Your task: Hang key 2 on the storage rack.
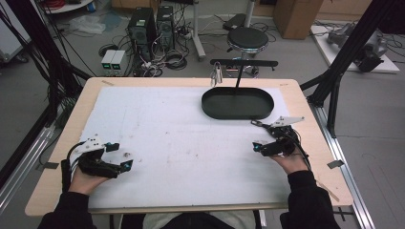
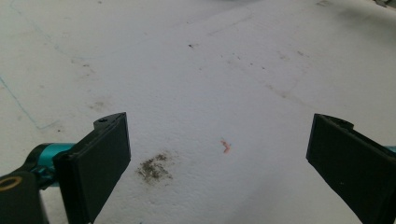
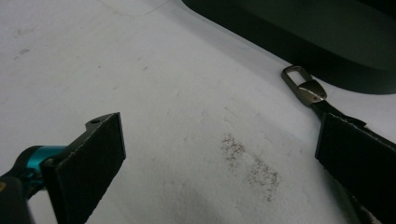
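A black oval tray [image 1: 237, 116] stands at the far right of the white mat [image 1: 181, 133], with a T-shaped stand [image 1: 243, 62] rising from it. A bunch of keys [image 1: 216, 75] hangs from the left end of its bar. A metal clasp on a black strap [image 3: 303, 88] lies on the mat in front of the tray [image 3: 303, 37]; the strap runs behind my right jaw. In the high view the clasp [image 1: 258, 123] is just beyond my right gripper [image 1: 260, 137]. My right gripper [image 3: 219, 123] is open and holds nothing. My left gripper [image 1: 120, 156] rests at the near left, also open [image 2: 219, 123] over bare mat.
A dark stain [image 2: 153, 168] and an orange speck [image 2: 226, 146] mark the mat between my left jaws. Beyond the table are a round stool [image 1: 247, 38], computer towers [image 1: 143, 24] and cables on the floor. Black frame poles [image 1: 334, 76] stand at both sides.
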Demonstrator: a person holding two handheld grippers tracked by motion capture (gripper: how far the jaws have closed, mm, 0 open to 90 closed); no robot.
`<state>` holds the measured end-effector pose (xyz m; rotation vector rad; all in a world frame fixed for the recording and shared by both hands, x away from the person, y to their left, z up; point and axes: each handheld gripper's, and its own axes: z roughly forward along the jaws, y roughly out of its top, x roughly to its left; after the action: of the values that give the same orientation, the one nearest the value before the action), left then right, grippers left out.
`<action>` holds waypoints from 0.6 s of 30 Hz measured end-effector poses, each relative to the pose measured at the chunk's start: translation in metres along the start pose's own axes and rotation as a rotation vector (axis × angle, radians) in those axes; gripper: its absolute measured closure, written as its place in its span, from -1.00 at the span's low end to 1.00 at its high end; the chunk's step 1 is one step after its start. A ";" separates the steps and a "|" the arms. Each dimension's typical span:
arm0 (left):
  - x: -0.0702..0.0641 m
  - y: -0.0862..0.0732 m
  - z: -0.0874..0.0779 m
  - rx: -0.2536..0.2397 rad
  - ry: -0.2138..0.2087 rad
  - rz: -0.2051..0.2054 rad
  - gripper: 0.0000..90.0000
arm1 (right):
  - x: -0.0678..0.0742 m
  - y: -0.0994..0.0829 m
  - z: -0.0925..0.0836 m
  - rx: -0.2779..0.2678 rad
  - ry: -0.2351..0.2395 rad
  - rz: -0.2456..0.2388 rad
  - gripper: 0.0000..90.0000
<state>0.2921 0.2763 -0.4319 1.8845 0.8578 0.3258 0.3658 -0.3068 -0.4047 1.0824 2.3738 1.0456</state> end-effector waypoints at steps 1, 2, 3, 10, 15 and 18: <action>0.000 0.000 -0.001 -0.004 -0.005 0.000 -0.85 | -0.001 0.003 0.001 0.009 -0.003 -0.008 -0.98; 0.000 0.000 -0.001 -0.008 -0.008 -0.001 -0.85 | -0.002 0.005 0.002 0.017 -0.008 -0.014 -0.98; 0.000 0.000 -0.002 -0.009 -0.009 0.001 -0.85 | -0.004 0.008 0.003 0.024 -0.009 -0.015 -0.98; 0.001 -0.004 -0.005 -0.012 -0.016 -0.003 -0.85 | -0.018 0.019 0.013 0.053 -0.028 -0.014 -0.98; -0.001 -0.007 -0.007 -0.009 -0.015 0.001 -0.85 | -0.026 0.024 0.022 0.072 -0.038 0.001 -0.98; 0.000 -0.008 -0.009 -0.011 -0.012 0.000 -0.85 | -0.032 0.026 0.026 0.085 -0.040 -0.003 -0.98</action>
<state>0.2837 0.2840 -0.4349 1.8742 0.8467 0.3186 0.4146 -0.3065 -0.4028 1.1173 2.4067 0.9210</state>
